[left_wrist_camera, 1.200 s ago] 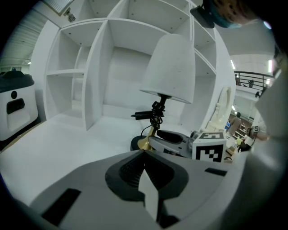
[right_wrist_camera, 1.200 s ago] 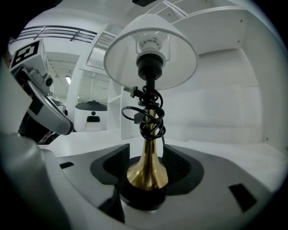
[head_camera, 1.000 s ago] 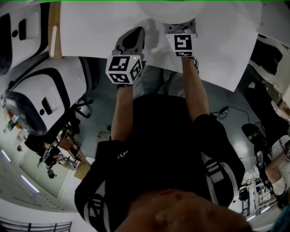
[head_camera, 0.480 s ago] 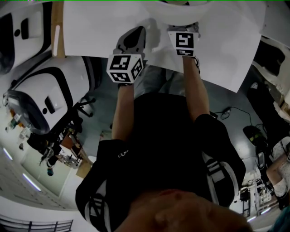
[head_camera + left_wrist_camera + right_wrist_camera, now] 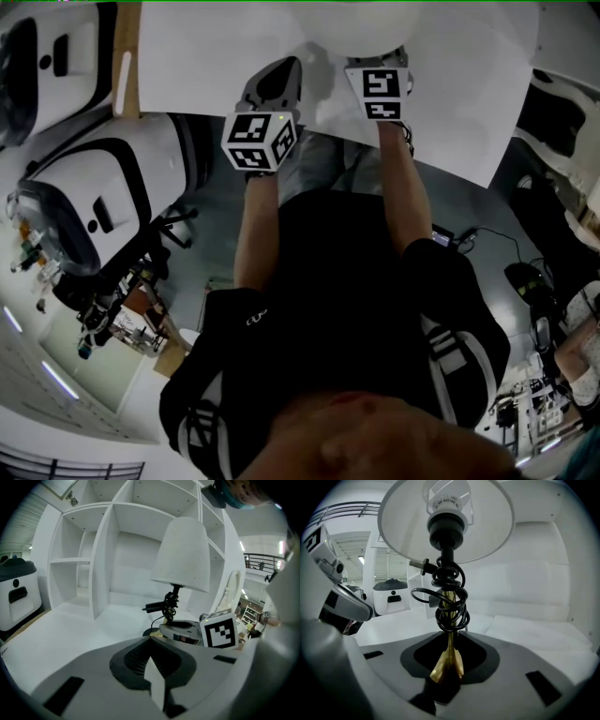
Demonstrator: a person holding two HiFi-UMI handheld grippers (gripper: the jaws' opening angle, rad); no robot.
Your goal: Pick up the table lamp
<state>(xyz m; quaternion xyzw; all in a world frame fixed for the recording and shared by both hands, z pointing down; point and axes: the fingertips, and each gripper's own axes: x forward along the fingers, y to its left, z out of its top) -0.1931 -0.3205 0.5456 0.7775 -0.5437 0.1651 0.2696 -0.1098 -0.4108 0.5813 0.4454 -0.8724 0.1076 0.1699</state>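
Lamp (image 5: 446, 550) standing on the surface (image 5: 70, 634), brass stem (image 5: 447, 660) between the jaws of the right gripper (image 5: 446, 679), which have just closed onto it; lift pending; left gripper (image 5: 157, 686) jaws together, empty.

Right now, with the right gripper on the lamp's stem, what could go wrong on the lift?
The right gripper has just been closing its jaws on the thin brass stem, low down, with the wide shade high above: top-heavy, it may tip or twist in the grip. The cord is coiled loosely round the stem, its plug sticking out: it could slip down or snag.
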